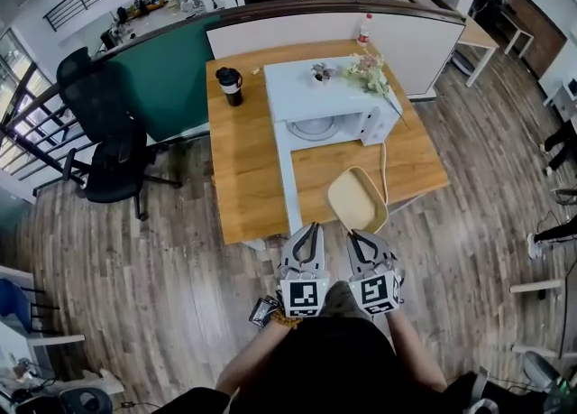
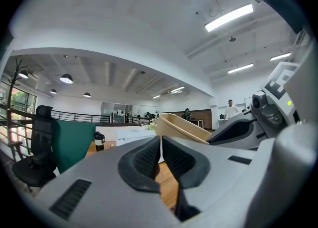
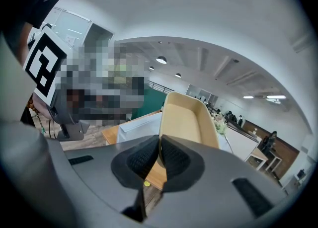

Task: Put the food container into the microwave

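Holding the container (image 1: 354,197) by its near rim in the right claw (image 3: 159,148), over the table (image 1: 239,169) edge, short of the open microwave (image 1: 329,96), with the left claw (image 1: 309,232) clenched empty. Could slip or tip from that thin pinch, or clip the door (image 1: 287,178). Rim pinch seen only in the right gripper view; microwave opening only in the head view.

The container (image 1: 356,200) looks smooth, matt cream plastic. The surface (image 1: 239,169) shows satin wood grain. The right tongs (image 3: 159,141) carry ribbed, matt black pads (image 3: 139,161).
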Motion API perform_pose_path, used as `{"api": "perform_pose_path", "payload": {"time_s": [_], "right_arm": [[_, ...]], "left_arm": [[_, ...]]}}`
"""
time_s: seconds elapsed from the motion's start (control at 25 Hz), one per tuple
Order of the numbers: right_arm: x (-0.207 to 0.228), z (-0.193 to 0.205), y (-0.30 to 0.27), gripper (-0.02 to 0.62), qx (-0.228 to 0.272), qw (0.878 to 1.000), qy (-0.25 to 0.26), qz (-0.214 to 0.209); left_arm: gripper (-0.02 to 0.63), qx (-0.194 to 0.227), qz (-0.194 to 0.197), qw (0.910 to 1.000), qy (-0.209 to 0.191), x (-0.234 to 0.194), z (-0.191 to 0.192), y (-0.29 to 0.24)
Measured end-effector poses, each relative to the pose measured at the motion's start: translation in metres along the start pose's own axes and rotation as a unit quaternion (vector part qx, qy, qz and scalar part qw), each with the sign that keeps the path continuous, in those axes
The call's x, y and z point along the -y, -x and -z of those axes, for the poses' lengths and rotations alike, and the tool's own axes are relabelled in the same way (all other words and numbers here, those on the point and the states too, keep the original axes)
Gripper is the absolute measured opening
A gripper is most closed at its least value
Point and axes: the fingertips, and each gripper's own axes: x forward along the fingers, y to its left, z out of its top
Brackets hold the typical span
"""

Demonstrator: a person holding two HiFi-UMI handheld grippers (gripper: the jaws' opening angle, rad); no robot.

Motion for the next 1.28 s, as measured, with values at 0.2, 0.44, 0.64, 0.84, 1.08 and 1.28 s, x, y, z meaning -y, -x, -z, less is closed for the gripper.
{"api": "perform_pose_path", "payload": {"time_s": [0.2, 0.44, 0.64, 0.84, 1.08, 1.28], "right_arm": [[0.017, 0.009, -0.014, 0.023, -0.001, 1.0, 0.002, -0.006], [0.047, 0.011, -0.052, 0.023, 0.011, 0.998, 0.03, -0.05], [0.069, 0.008, -0.082, 0.023, 0.019, 0.994, 0.062, -0.091], [0.088, 0.009, -0.101, 0.023, 0.025, 0.989, 0.085, -0.117], [0.087, 0.016, -0.116, 0.023, 0.029, 0.979, 0.109, -0.167], [0.088, 0.027, -0.124, 0.023, 0.038, 0.972, 0.126, -0.196]], "left_arm": [[0.032, -0.007, -0.005, 1.0, -0.003, 0.003, 0.002, -0.015], [0.032, -0.014, -0.045, 0.9988, -0.01, -0.005, 0.004, -0.048], [0.032, -0.001, -0.099, 0.9951, 0.0, -0.018, -0.005, -0.074], [0.032, 0.001, -0.131, 0.9914, 0.002, -0.02, -0.004, -0.095], [0.032, 0.001, -0.164, 0.9864, -0.002, -0.018, 0.0, -0.11], [0.032, -0.004, -0.19, 0.9818, -0.011, -0.014, 0.004, -0.119]]}}
